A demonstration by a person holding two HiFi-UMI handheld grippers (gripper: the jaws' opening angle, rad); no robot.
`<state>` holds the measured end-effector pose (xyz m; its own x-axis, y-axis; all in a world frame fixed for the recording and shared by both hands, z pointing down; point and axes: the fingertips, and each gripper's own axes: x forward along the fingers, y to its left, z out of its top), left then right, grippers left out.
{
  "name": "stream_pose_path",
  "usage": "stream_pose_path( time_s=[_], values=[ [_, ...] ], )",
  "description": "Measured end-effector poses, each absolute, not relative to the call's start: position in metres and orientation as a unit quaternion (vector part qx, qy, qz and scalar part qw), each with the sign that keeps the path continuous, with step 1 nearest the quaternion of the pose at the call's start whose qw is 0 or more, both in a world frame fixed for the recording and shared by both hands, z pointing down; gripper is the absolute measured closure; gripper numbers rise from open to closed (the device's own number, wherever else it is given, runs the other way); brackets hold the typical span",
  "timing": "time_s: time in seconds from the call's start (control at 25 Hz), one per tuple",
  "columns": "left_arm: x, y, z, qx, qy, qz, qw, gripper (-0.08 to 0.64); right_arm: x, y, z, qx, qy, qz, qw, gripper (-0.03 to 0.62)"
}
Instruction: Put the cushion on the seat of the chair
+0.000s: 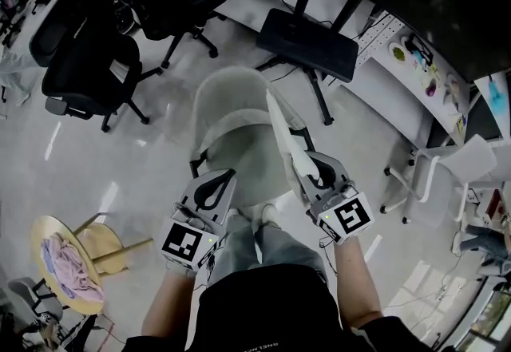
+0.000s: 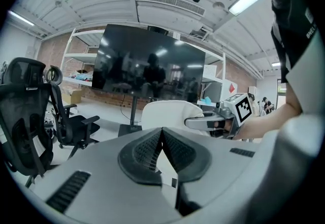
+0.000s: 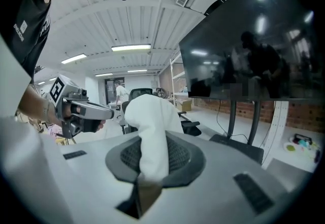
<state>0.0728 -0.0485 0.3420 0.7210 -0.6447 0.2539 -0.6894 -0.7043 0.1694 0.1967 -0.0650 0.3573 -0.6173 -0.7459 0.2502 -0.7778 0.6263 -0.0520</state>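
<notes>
Pinching the cushion (image 3: 148,116) by one edge, the right tongs (image 3: 152,159) carry what looks soft, light and floppy, with the left tongs (image 2: 162,134) closed on nothing beside them.

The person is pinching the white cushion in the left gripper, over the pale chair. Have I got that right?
Not quite. It is the right gripper that pinches the white cushion over the pale chair. The right gripper view shows the fabric clamped between its jaws. The left gripper has its jaws together on nothing.
</notes>
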Motion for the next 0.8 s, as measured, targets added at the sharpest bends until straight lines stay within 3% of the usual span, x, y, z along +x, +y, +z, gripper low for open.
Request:
stream_pose_path(
  time_s=[0.8],
  values=[
    [0.048,-0.075,0.463,0.884,-0.403,0.102,0.214,0.548,0.205,-0.090,0.511,0.437,-0.869,0.145,0.182,0.538]
  ],
)
